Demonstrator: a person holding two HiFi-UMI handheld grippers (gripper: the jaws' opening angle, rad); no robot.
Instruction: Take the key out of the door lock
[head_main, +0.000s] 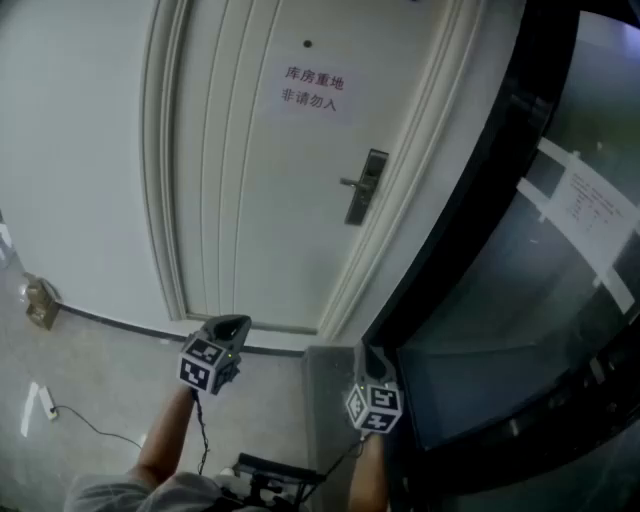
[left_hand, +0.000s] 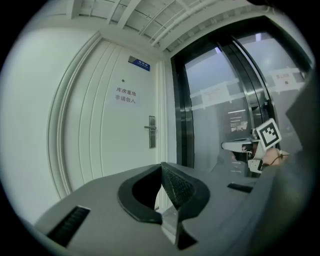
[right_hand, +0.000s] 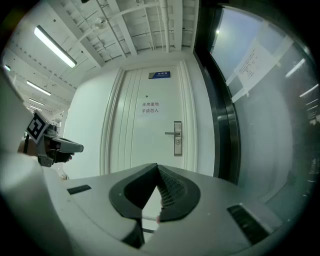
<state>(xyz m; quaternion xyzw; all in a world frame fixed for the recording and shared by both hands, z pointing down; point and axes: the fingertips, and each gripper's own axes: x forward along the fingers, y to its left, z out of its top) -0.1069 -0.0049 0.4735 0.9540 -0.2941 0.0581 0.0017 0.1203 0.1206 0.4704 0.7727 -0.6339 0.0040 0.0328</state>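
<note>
A white panelled door (head_main: 250, 200) is filling the upper left and centre of the head view, with a dark-framed glass wall (head_main: 520, 260) running down the right side. A paper sign (head_main: 313, 88) is hanging high on the door. Right of centre, close to the door's right edge, the upright metal lock plate (head_main: 366, 187) is showing its lever handle pointing toward the frame's left.

The key itself is too small to make out in any view. Going by the task, it should be sitting in the keyhole just under that handle, probably sticking straight out from the door face toward the person.

Both tools are hovering at the bottom of the head view, well apart from the door. The right gripper (head_main: 372, 358) is sitting almost directly below the lock plate, while the left gripper (head_main: 235, 323) is hanging further toward the frame's left. In the right gripper view the plate (right_hand: 177, 137) is standing just above and slightly right of the jaw tips, so the right hand appears better lined up for a straight reach forward.

The right gripper's (right_hand: 157, 170) jaws are pressing together with nothing between them. The left gripper's (left_hand: 161, 170) jaws are likewise meeting at their tips, holding nothing.
</note>
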